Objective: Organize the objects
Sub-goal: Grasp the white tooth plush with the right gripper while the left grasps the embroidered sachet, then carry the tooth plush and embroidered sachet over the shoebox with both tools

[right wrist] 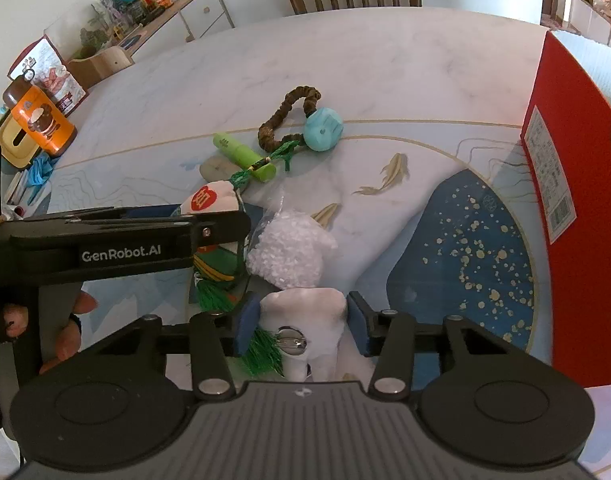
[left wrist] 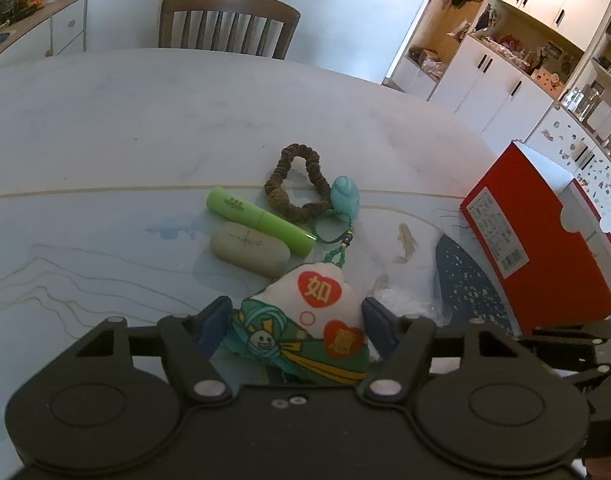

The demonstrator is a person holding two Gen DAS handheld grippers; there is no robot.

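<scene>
My left gripper (left wrist: 297, 322) is shut on a white and green cloth sachet (left wrist: 317, 304) with red hearts, low over the table. Its green cord runs to a teal charm (left wrist: 345, 198). Beyond lie a green tube (left wrist: 257, 220), a grey-green oval case (left wrist: 249, 248) and a brown bead bracelet (left wrist: 297, 184). My right gripper (right wrist: 302, 326) is shut on a white tooth-shaped toy (right wrist: 305, 312). Just ahead of it lies a clear bag of white granules (right wrist: 289, 248). The left gripper's black finger (right wrist: 165, 236) crosses the right wrist view with the sachet (right wrist: 209, 200) at its tip.
A red box (left wrist: 545, 248) stands on the table's right side, also the red box (right wrist: 577, 200) in the right wrist view. An orange canister (right wrist: 41, 120) and clutter sit at the table's left edge. A wooden chair (left wrist: 225, 24) is at the far side. A hand (right wrist: 69, 332) holds the left gripper.
</scene>
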